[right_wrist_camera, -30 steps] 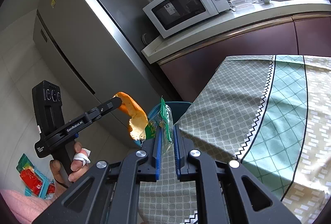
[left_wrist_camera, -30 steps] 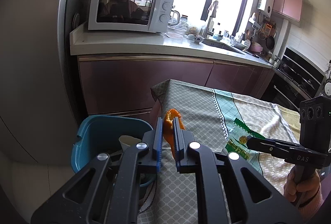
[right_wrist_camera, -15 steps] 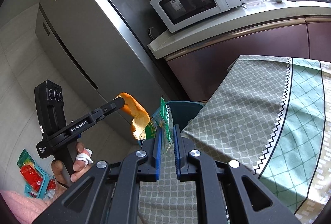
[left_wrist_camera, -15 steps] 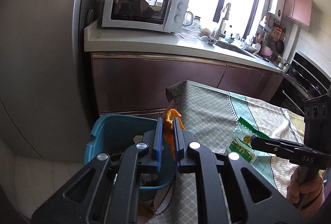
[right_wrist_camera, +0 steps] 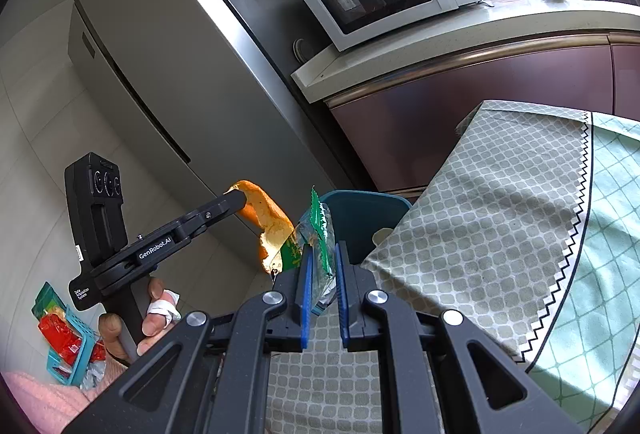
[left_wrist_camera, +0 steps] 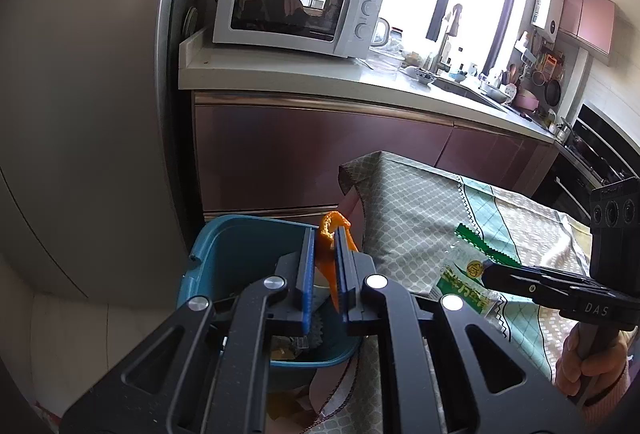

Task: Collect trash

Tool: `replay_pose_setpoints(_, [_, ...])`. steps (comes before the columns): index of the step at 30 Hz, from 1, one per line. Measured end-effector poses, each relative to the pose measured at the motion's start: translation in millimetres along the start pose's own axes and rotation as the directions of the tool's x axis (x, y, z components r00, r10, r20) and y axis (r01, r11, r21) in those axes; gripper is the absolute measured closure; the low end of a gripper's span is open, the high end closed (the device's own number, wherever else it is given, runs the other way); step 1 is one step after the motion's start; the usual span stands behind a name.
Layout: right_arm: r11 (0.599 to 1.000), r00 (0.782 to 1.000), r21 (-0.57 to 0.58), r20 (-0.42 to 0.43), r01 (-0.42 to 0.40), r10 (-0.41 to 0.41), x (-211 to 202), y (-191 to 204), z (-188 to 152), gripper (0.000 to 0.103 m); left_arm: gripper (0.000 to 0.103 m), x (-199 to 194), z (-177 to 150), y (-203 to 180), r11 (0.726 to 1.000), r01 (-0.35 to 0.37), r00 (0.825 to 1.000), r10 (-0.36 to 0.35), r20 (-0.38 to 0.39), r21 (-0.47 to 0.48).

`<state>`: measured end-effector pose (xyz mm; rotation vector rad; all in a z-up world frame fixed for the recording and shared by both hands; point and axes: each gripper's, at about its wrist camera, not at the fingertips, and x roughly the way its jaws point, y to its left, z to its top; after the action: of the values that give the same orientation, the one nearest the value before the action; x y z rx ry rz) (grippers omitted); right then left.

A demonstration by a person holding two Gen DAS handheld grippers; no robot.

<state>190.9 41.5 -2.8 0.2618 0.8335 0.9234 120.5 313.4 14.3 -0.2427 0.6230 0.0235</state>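
**Both pieces of trash carried toward the bin**

Both hands had drifted sideways since the earlier frame, so the blue bin (left_wrist_camera: 240,254) sat larger beneath the left tongs (left_wrist_camera: 322,266), which pinched an orange peel (left_wrist_camera: 334,234) above its rim. The right tongs (right_wrist_camera: 322,274) gripped a green wrapper (right_wrist_camera: 320,230) over the worktop (right_wrist_camera: 500,213) edge, just short of the bin. Releasing well probably meant centring each piece over the opening before spreading, peel first, since the light wrapper could flutter aside.
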Motion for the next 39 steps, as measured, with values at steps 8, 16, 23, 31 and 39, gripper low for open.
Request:
replay_pose_setpoints(8, [1.0,1.0,-0.008,-0.019,0.0,-0.001,11,5,3,0.093,0.093,3,-3,6,1.0,-0.016,1.0,0.016,-0.006,-0.016])
replay_pose_setpoints(16, [1.0,1.0,-0.015,-0.029,0.0,-0.001,21,9,8,0.093,0.093,6,-4,13,0.999,-0.035,0.999,0.034,-0.012,-0.029])
replay_pose_setpoints(23, [1.0,0.999,-0.024,-0.043,0.001,-0.002,31,13,10,0.093,0.093,10,-5,18,0.998,-0.045,0.999,0.045,-0.019,-0.039])
replay_pose_setpoints(31, [1.0,0.998,-0.015,-0.055,0.004,-0.005,41,13,11,0.093,0.093,16,-6,21,0.998,-0.053,0.998,0.051,-0.032,-0.046])
replay_pose_setpoints(39, [1.0,0.998,-0.012,-0.068,0.009,-0.01,51,14,12,0.093,0.093,22,-8,24,0.997,-0.061,0.997,0.059,-0.042,-0.047])
